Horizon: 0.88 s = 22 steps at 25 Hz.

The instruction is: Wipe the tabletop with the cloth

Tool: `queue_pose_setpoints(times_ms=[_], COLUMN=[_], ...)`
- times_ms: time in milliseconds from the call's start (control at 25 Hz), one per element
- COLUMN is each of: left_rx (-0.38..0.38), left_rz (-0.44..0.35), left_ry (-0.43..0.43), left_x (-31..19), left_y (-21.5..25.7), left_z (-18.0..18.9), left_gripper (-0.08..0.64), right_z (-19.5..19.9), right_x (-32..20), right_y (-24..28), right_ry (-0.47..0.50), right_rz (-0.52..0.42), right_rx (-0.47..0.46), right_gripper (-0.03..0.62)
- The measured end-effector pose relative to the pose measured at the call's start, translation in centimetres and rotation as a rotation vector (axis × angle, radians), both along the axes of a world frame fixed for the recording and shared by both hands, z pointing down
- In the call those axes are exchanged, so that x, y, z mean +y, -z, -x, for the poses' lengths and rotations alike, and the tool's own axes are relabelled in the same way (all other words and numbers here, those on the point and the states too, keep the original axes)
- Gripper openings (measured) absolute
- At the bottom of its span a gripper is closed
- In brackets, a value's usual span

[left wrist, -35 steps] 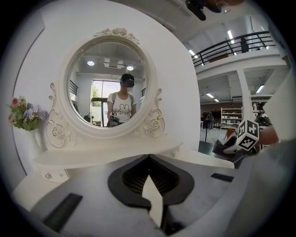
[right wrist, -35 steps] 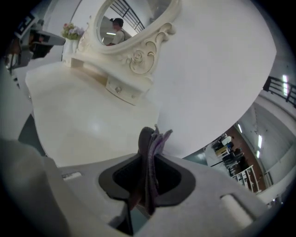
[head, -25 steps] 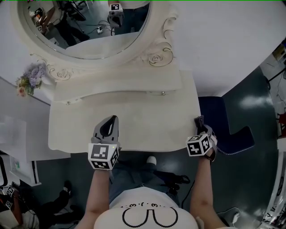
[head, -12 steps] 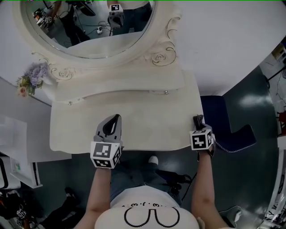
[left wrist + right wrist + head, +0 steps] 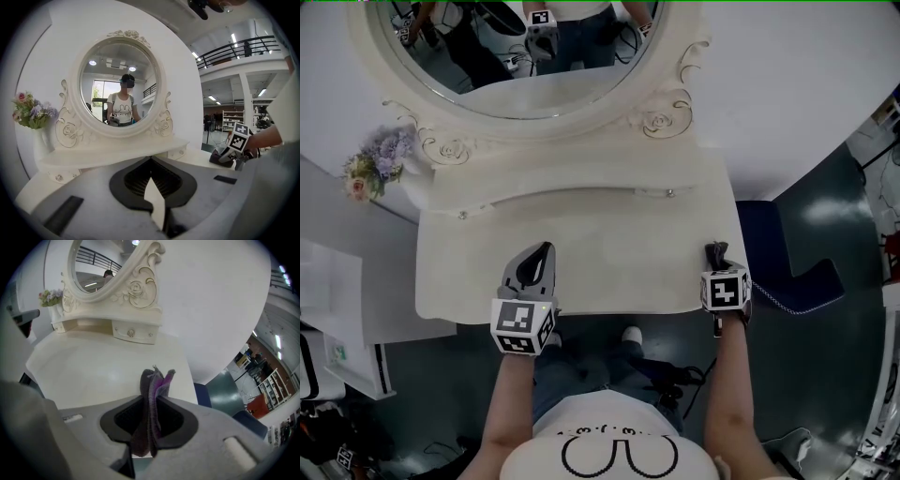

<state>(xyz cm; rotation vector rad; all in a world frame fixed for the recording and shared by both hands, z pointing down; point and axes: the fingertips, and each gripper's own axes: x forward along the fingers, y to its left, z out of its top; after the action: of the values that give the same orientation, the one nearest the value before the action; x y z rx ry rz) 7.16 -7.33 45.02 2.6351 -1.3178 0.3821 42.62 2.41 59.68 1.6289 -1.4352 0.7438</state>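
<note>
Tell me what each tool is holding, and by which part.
The right tool pinches the cloth by a bunched fold; the left tool, jaws together, holds nothing.

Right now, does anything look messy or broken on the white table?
No, nothing stands out. The tabletop shows no spill, the mirror is whole, the flowers stand upright at the left, and the purple cloth is pinched in the right tongs.

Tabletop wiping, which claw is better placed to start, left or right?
Right. The right claw is shut on the dark purple cloth at the cream tabletop's right edge; the left claw is shut on nothing.
</note>
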Motion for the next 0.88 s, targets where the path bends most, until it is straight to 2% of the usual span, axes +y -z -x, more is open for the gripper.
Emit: queue_pose_setpoints(times_ms=[480, 880], left_rx=[0.026, 0.051], left_rz=[0.035, 0.035], left_ry=[-0.015, -0.004], left_x=[0.0, -0.7], left_y=[-1.1, -0.7], left_z=[6.1, 11.2], left_gripper=[-0.002, -0.002], right_z=[6.9, 14.0], right_x=[-0.1, -0.8], right_y=[0.5, 0.2], right_ry=[-0.086, -0.113], right_rz=[0.018, 0.017], right_rx=[-0.041, -0.213], right_gripper=[0.083, 0.082])
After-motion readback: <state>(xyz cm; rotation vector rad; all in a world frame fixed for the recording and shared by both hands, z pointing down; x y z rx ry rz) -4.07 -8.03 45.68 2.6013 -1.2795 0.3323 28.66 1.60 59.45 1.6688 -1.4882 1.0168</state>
